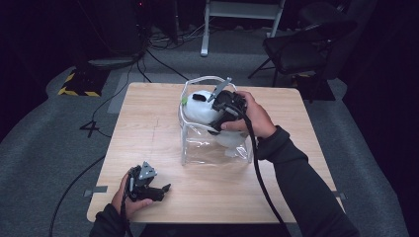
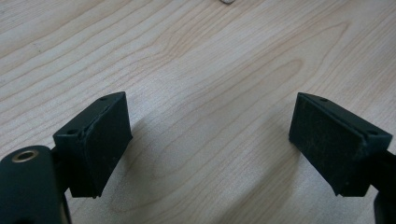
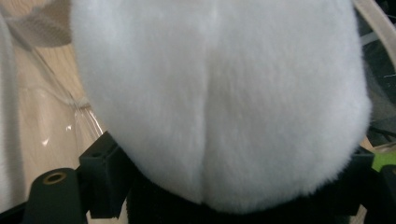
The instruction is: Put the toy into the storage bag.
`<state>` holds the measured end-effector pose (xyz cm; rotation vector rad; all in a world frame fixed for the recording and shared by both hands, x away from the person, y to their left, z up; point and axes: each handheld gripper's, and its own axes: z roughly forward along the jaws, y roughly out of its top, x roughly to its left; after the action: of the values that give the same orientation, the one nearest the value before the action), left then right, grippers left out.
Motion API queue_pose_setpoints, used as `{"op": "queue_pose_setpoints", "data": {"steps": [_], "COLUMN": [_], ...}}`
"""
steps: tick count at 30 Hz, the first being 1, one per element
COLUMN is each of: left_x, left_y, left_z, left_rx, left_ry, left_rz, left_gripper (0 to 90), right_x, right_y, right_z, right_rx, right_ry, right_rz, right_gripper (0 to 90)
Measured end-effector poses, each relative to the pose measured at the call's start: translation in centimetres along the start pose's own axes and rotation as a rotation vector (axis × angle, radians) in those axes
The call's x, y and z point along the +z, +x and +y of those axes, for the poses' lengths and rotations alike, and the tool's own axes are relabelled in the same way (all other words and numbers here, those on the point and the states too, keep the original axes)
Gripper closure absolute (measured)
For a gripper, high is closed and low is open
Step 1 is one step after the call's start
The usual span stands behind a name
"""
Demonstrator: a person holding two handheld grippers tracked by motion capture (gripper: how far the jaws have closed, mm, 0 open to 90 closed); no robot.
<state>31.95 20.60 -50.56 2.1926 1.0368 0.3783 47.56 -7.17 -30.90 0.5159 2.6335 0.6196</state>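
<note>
Between your right gripper's (image 3: 224, 196) jaws sat a white plush toy (image 3: 219, 98); its own view showed the fur bulging past both black jaws, a seam running down the middle, and the pads pressed into the toy's lower sides, so the jaws were grasping it about half open. No earlier picture stands beside this one, so I only report the hold. That close view also caught clear plastic (image 3: 56, 116) folded at the left, which the high view revealed as a transparent bag (image 1: 217, 148) with a white handle (image 1: 205, 79), standing upright near the middle of the table (image 1: 148, 138). From above, the plush toy (image 1: 202, 111) was at the bag's open top, partly inside it, with a dark patch on its upper side. Your right hand (image 1: 254, 118) wrapped the right gripper (image 1: 225, 111) from the far right, forearm slanting in from the lower right corner.

Your left gripper's (image 2: 210, 140) jaws stood wide apart and released, with bare wood grain between them. In the high view your left gripper (image 1: 158, 190) lay low at the table's near left edge, well apart from the bag, jaws pointing right, your left hand (image 1: 126, 195) cupped around its body.
</note>
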Motion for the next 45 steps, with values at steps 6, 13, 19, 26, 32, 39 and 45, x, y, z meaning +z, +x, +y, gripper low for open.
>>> {"op": "queue_pose_setpoints", "data": {"steps": [6, 13, 19, 26, 32, 39, 45], "left_x": [0.0, 0.0, 0.0, 0.0, 0.0, -0.01, 0.0], "left_y": [0.0, 0.0, -0.01, 0.0, 0.0, 0.01, 0.0], "left_z": [0.0, 0.0, 0.0, 0.0, 0.0, 0.0, 0.0], "left_rx": [0.0, 0.0, 0.0, 0.0, 0.0, 0.002, 0.002], "left_ry": [0.0, 0.0, 0.0, 0.0, 0.0, 0.001, 0.0], "left_rz": [0.0, 0.0, 0.0, 0.0, 0.0, 0.001, 0.0], "left_gripper": [13.0, 13.0, 13.0, 13.0, 13.0, 13.0, 13.0], "right_x": [0.09, 0.02, 0.01, -0.16, -0.42, -0.06, -0.17], "right_y": [-0.01, 0.03, 0.0, -0.38, -0.33, -0.1, 0.34], "right_z": [0.11, 0.43, 0.42, -0.13, -0.26, -0.33, 0.05], "right_rx": [-0.001, 0.003, -0.002, 0.036, 0.017, -0.004, -0.038], "right_ry": [0.028, 0.061, 0.051, 0.014, -0.017, 0.032, 0.085], "right_rz": [0.007, 0.012, 0.003, 0.033, 0.042, 0.054, 0.046], "right_gripper": [19.4, 17.5, 17.3, 18.1, 21.7, 18.3, 19.3]}}
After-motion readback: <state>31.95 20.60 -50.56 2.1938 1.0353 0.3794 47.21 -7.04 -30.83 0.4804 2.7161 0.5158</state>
